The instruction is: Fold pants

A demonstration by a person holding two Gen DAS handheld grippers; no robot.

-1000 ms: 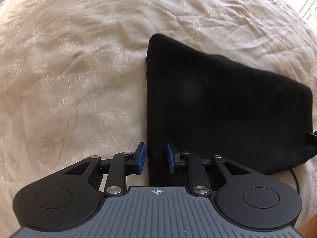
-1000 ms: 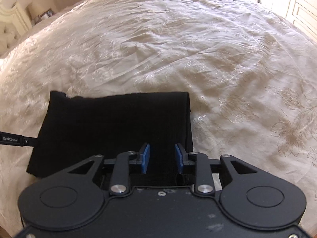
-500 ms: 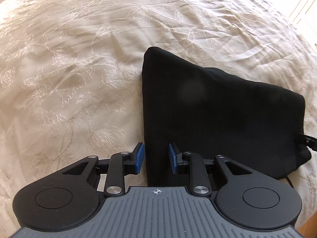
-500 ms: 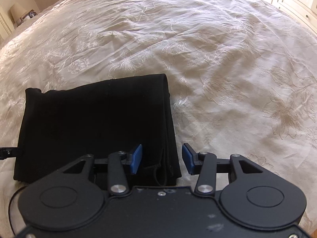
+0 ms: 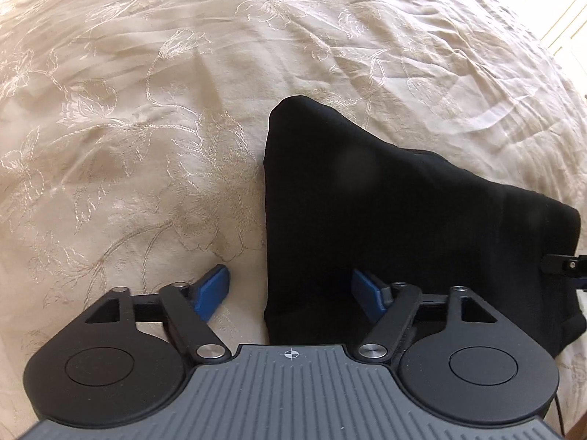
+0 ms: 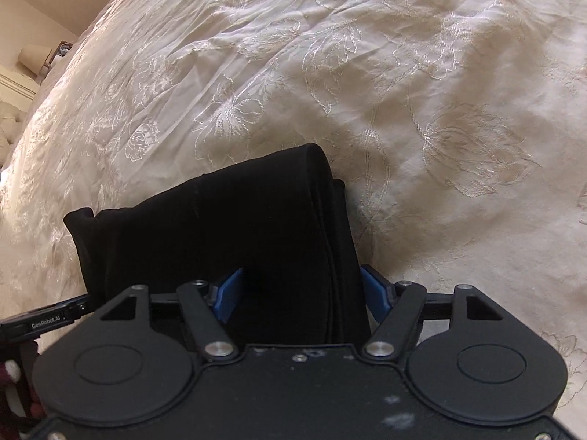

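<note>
The black pants (image 5: 403,227) lie folded into a thick rectangle on the cream bedspread (image 5: 128,128). My left gripper (image 5: 293,293) is open wide, its blue pads straddling the near left edge of the pants. In the right wrist view the pants (image 6: 227,227) show their stacked folded layers along the right edge. My right gripper (image 6: 302,295) is open wide, its pads on either side of that right edge. Each gripper's tip shows at the far side of the other's view: the right one (image 5: 565,266) and the left one (image 6: 44,317).
The embroidered bedspread (image 6: 403,91) stretches wrinkled on all sides of the pants. A lamp and headboard (image 6: 33,62) stand at the far left. White cupboard doors (image 5: 565,18) show at the far right. A thin black cable (image 5: 559,410) hangs by the bed edge.
Both grippers have opened from nearly closed to wide and moved closer to the pants. The right gripper has tilted and swung toward the right edge of the fold.
</note>
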